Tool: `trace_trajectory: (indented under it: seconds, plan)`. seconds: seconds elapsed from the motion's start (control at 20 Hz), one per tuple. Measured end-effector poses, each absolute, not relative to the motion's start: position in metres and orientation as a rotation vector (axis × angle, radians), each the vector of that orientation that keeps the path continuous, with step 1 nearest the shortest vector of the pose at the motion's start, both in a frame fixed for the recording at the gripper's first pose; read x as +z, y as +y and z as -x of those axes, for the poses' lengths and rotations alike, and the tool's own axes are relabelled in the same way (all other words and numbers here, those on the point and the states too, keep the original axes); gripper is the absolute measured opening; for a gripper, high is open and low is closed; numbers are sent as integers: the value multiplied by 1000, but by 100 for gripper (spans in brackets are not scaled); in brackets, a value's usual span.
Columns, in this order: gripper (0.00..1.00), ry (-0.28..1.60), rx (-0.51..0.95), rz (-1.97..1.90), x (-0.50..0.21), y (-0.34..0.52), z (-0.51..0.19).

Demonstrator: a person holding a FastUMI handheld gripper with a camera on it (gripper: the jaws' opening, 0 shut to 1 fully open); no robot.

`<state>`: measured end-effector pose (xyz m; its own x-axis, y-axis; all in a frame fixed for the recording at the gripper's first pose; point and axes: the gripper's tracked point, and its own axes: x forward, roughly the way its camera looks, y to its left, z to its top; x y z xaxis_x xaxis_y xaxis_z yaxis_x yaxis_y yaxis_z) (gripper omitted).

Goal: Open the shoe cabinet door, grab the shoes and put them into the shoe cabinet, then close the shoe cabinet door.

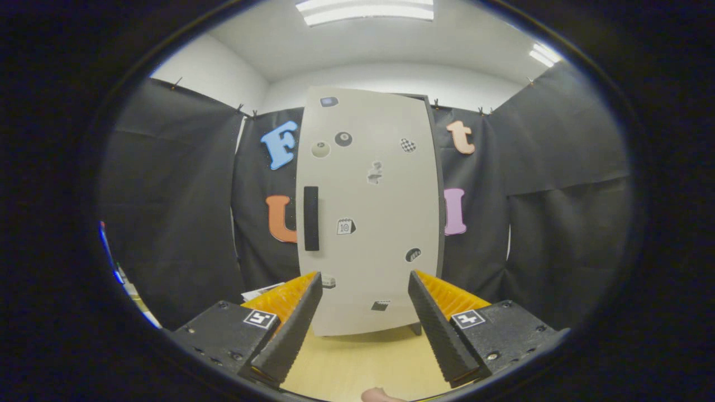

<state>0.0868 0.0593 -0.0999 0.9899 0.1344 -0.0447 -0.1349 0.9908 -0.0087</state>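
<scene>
Pale shoe cabinet door (368,212) shut, straight ahead of my claw (364,290), fingers apart, empty. Dark handle (311,218) ahead-left. Shoes unseen; fits either opening ahead or job closed.

Your scene is evenly and brightly lit by ceiling light panels (366,11) overhead, which blow out to white glare. The cabinet door (368,212) is sharp and shadow-free. Expect strong fisheye bending toward the rim, where detail softens. The hand-held gripper (364,282), fingers parted, appears slightly soft.
</scene>
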Motion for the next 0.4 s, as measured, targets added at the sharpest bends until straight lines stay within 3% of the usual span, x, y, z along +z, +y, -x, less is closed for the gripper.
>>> trace_trajectory:
  seconds: [0.4]
  plan:
    - [99, 13, 128, 72, -103, 69, -54]
